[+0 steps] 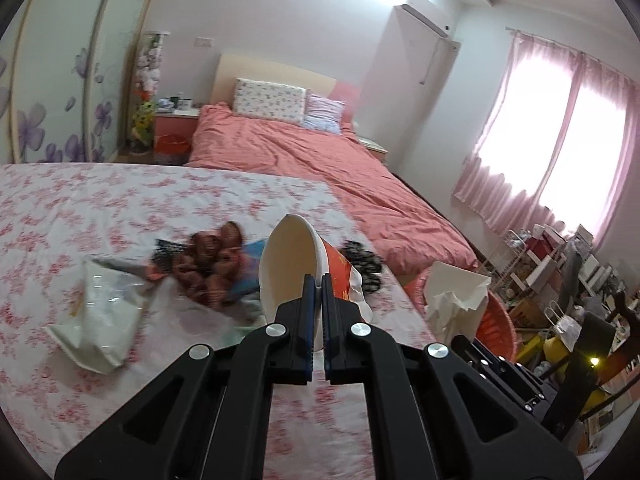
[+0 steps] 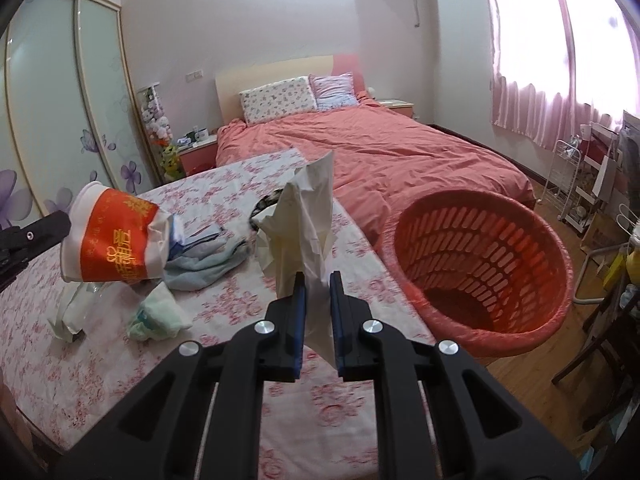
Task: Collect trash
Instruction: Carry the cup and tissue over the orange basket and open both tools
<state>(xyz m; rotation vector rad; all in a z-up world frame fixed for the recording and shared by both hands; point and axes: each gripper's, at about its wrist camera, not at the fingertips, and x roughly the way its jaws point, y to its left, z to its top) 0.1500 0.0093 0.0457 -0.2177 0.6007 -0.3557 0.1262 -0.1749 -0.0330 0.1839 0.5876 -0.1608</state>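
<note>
My left gripper [image 1: 317, 280] is shut on the rim of a crushed red-and-white paper cup [image 1: 292, 260] and holds it above the floral table; the cup also shows in the right wrist view [image 2: 112, 236]. My right gripper [image 2: 318, 280] is shut on a crumpled white tissue [image 2: 304, 220], held above the table's right edge; the tissue shows in the left wrist view [image 1: 456, 300]. An orange slatted basket [image 2: 480, 264] stands tilted just right of the table, open and apparently holding nothing.
On the floral tablecloth [image 1: 80, 208] lie a white plastic bag [image 1: 100, 312], brown round items [image 1: 212, 264], a black mesh piece [image 1: 364, 264], a light blue cloth [image 2: 208, 256] and a small green-white wad [image 2: 160, 316]. A pink bed [image 2: 380, 152] lies behind. Cluttered shelves [image 1: 560, 272] stand right.
</note>
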